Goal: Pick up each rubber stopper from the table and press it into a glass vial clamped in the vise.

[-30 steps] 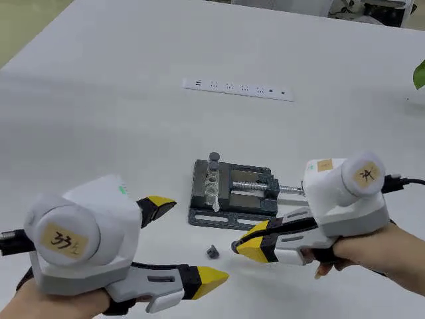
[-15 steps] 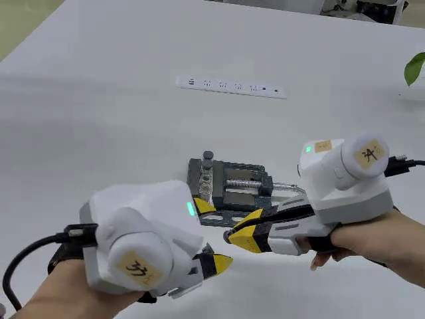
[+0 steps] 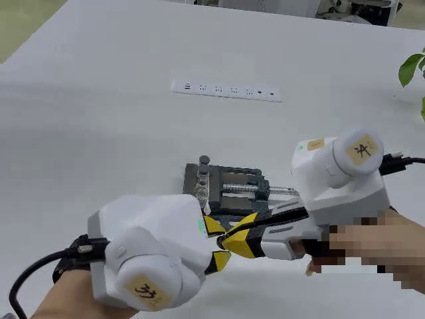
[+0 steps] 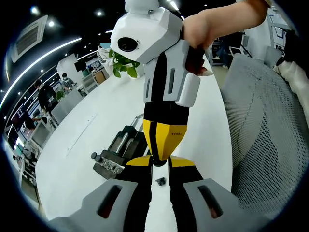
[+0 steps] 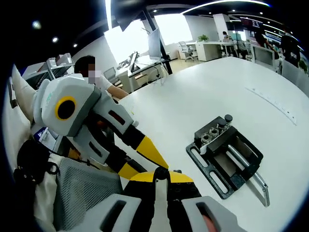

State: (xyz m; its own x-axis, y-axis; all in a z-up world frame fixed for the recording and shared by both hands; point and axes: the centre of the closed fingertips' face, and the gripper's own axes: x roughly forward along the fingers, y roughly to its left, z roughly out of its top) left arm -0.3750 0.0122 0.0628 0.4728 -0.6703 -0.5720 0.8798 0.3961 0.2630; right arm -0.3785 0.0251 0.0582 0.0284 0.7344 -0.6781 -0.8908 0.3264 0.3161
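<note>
Left tongs (image 4: 160, 168) have been brought over the stopper (image 4: 160, 181), which is seen between their open jaws. Right tongs (image 3: 229, 240) are held closed, tip just beyond.

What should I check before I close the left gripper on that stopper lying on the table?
1. Stopper lies on the table between the fingers of the left gripper: ok.
2. Left fingers open enough to take it: ok.
3. Right gripper clear of that gap: not ok, its shut tip points in just above the stopper.
4. Right gripper empty: cannot tell.
5. Vials upright in the vise: ok.
6. A vial with an open mouth waiting: ok, judging from the right gripper view.
</note>
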